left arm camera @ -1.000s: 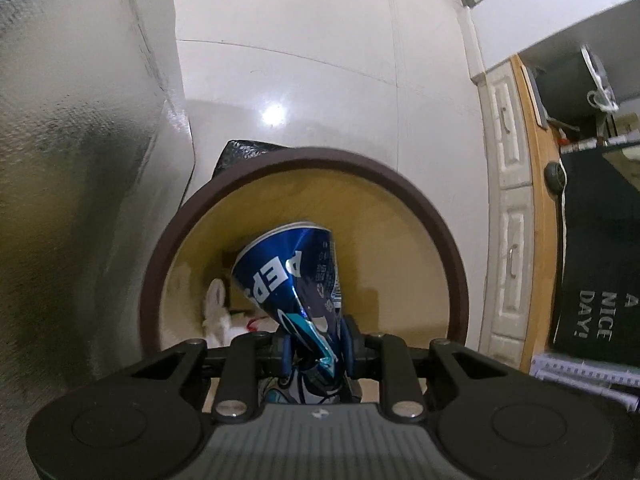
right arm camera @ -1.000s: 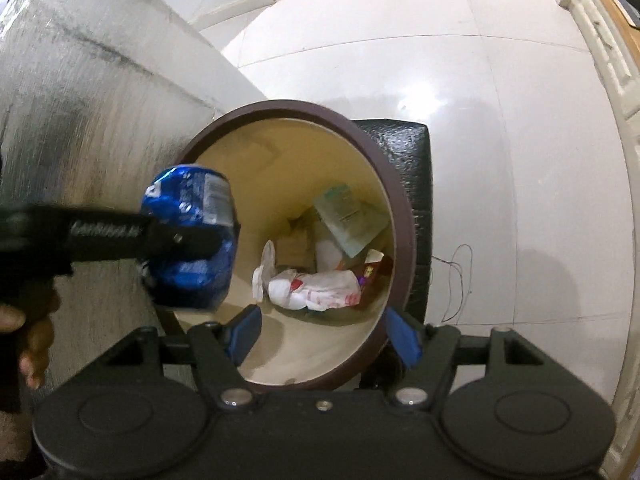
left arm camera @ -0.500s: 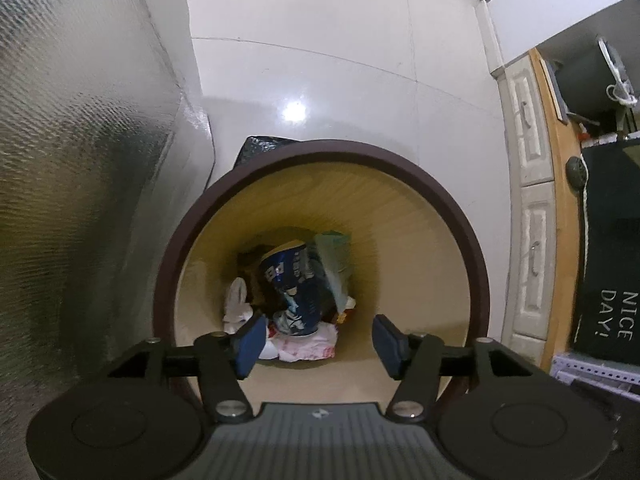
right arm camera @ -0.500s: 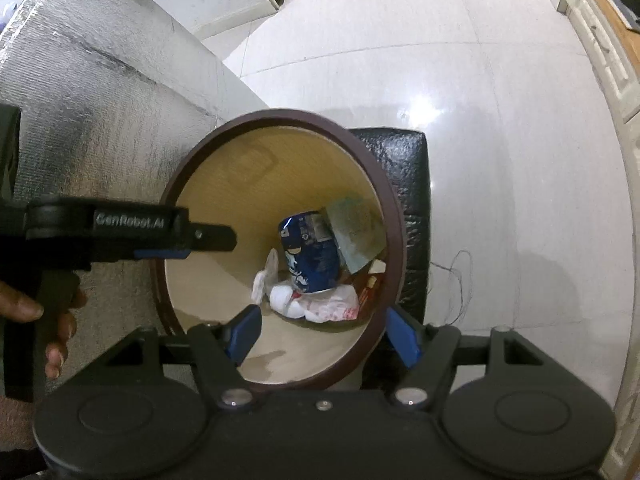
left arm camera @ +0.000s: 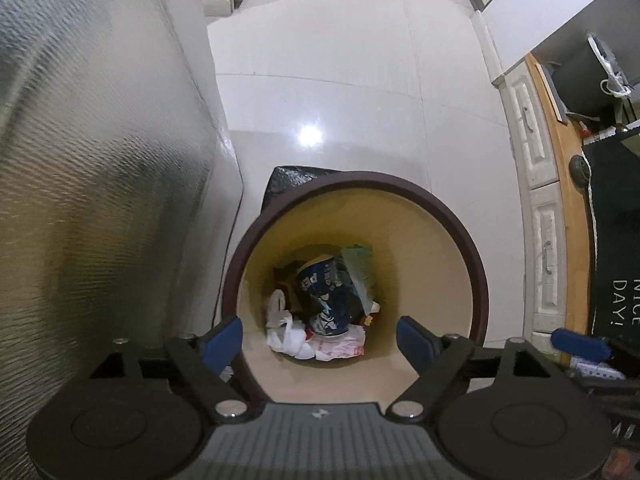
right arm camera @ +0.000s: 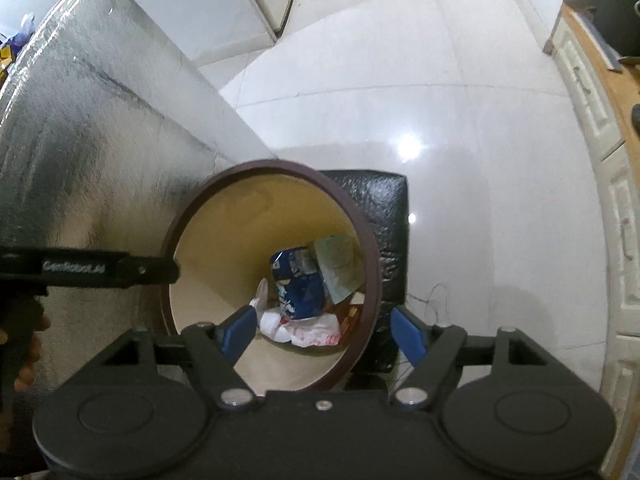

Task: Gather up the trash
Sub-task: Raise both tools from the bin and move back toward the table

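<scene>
The left gripper stands released above the brown bin. Between its jaws, deep inside, a blue can lies on white wrappers. The right gripper is released too; "GenRobot.AI" is printed on the left one.

Left claw and right claw both gape wide, holding nothing.

Crushed blue can is seen lying in brown-rimmed bin, lower centre of frame, atop white wrappers.
</scene>
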`<move>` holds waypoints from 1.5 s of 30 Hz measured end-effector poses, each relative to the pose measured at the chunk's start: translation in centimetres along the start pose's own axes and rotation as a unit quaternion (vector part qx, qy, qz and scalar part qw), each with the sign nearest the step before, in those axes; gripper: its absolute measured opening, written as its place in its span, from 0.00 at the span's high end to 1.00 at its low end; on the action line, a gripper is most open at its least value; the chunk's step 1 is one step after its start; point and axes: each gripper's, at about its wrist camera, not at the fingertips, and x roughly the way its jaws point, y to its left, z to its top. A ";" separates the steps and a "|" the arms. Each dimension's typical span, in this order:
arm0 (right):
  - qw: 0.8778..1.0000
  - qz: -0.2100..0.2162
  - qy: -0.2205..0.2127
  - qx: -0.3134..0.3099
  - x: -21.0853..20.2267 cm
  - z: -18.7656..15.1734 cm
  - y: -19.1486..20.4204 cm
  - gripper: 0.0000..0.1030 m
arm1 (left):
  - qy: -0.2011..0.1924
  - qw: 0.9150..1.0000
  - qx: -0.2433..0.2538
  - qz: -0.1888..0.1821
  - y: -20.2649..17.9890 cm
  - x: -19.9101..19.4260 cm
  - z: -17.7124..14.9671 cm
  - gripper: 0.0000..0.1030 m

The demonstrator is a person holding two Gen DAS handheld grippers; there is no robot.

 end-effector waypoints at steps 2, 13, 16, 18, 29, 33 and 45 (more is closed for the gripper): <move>1.000 -0.006 -0.007 0.002 -0.9 0.0 0.1 0.23 | -0.004 1.000 0.004 0.004 0.1 -0.9 -0.3 0.14; 0.999 -0.036 -0.038 -0.007 -5.2 -0.1 0.6 0.08 | -0.023 0.999 0.016 0.018 0.4 -5.8 -2.6 0.00; 0.998 -0.042 -0.044 -0.015 -6.3 -0.4 1.2 0.05 | -0.030 0.999 0.011 0.018 0.7 -6.8 -3.2 0.00; 0.998 -0.047 -0.044 -0.018 -6.9 -0.7 1.6 0.00 | -0.035 0.999 0.010 0.017 0.8 -7.5 -3.5 0.00; 0.995 -0.065 -0.064 -0.028 -10.9 -1.6 3.7 0.00 | -0.080 0.997 0.022 0.003 1.5 -12.7 -4.9 0.00; 0.994 -0.061 -0.086 -0.034 -12.9 -1.5 5.0 0.00 | -0.103 0.994 0.022 0.002 2.3 -15.0 -5.1 0.00; 0.984 -0.043 -0.158 -0.069 -17.7 0.4 11.1 0.00 | -0.226 0.974 -0.005 -0.004 7.0 -23.9 -5.2 0.00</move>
